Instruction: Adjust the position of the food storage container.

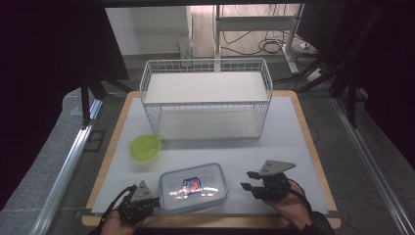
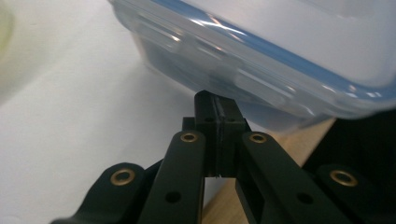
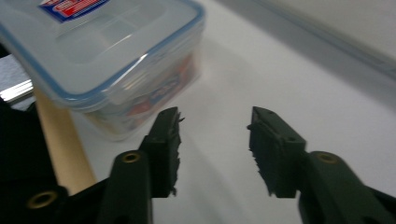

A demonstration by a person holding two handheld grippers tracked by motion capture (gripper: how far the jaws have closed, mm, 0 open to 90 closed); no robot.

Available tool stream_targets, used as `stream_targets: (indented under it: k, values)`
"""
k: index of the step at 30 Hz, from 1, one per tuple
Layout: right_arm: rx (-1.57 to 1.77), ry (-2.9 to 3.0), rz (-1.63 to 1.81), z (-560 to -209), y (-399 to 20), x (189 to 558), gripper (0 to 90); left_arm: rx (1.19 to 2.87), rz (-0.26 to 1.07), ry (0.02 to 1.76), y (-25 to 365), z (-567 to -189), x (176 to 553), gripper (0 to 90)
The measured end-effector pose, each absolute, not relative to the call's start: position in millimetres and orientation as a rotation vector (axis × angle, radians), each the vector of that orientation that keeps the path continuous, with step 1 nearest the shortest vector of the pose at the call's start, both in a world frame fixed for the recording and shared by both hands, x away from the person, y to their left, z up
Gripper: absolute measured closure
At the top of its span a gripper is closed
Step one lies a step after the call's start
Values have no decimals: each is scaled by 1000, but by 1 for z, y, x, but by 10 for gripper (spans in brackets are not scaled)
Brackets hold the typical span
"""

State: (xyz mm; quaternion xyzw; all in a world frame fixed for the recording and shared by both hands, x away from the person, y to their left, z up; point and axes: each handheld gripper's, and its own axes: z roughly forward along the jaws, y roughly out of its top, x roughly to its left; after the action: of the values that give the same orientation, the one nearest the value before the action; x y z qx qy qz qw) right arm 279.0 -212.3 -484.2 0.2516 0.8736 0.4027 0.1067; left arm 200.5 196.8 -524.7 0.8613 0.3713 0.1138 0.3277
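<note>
While both grippers flank it, the container [image 1: 194,187] sits between left gripper [image 1: 155,200] and right gripper [image 1: 247,180].

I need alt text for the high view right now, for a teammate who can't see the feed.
A clear lidded container with a blue seal sits at the near edge of a white mat, between two hand-held grippers: the left gripper shut at its near-left corner, the right gripper open and apart from its right side. A green bowl and a white wire basket stand farther back.

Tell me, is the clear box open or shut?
Shut: the lid lies flat on the box, its blue rim all around.
</note>
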Motion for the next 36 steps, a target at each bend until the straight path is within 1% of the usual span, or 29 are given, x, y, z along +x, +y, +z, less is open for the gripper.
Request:
stream_targets:
  k: [1, 2, 3, 4, 6, 9, 12, 15, 22, 26, 27, 28, 29, 30, 31, 32, 33, 35, 36]
  values:
    - [729, 2609, 1167, -487, -206, 277, 634, 2246, 288, 978, 196, -525, 203, 898]
    - [729, 2609, 1167, -487, -206, 277, 634, 2246, 288, 978, 196, -525, 203, 898]
    - [712, 2647, 1150, -490, -199, 274, 699, 2245, 287, 982, 195, -525, 204, 898]
    - [712, 2647, 1150, -490, -199, 274, 699, 2240, 283, 990, 193, -525, 205, 898]
    - [688, 2699, 1117, -493, -191, 271, 746, 2252, 284, 972, 186, -525, 210, 898]
    - [680, 2721, 1090, -496, -187, 269, 757, 2254, 279, 967, 179, -524, 213, 898]
    - [695, 2706, 1055, -496, -190, 271, 807, 2260, 294, 976, 170, -524, 221, 898]
    - [734, 2702, 1063, -496, -196, 274, 828, 2258, 308, 993, 162, -524, 235, 899]
    - [757, 2685, 1050, -495, -200, 276, 832, 2264, 328, 998, 155, -525, 255, 899]
    - [766, 2674, 1043, -495, -204, 278, 827, 2264, 335, 1001, 149, -525, 266, 898]
    - [767, 2675, 1039, -494, -206, 280, 790, 2252, 321, 1012, 149, -526, 268, 898]
    - [767, 2675, 1039, -494, -206, 280, 790, 2252, 321, 1012, 149, -526, 268, 897]
    - [774, 2678, 1040, -494, -207, 282, 748, 2251, 332, 1022, 152, -526, 267, 895]
    - [774, 2678, 1040, -494, -207, 282, 748, 2251, 332, 1022, 152, -526, 267, 873]
    - [769, 2659, 1031, -492, -211, 283, 706, 2267, 384, 1024, 156, -524, 264, 853]
    - [769, 2659, 1031, -492, -211, 283, 706, 2267, 384, 1024, 156, -524, 264, 821]
    - [783, 2633, 1043, -491, -216, 286, 651, 2244, 403, 1032, 164, -521, 261, 790]
    - [816, 2606, 1072, -489, -223, 289, 597, 2216, 440, 1045, 173, -517, 257, 746]
    - [836, 2587, 1087, -488, -227, 291, 568, 2216, 440, 1045, 173, -517, 257, 706]
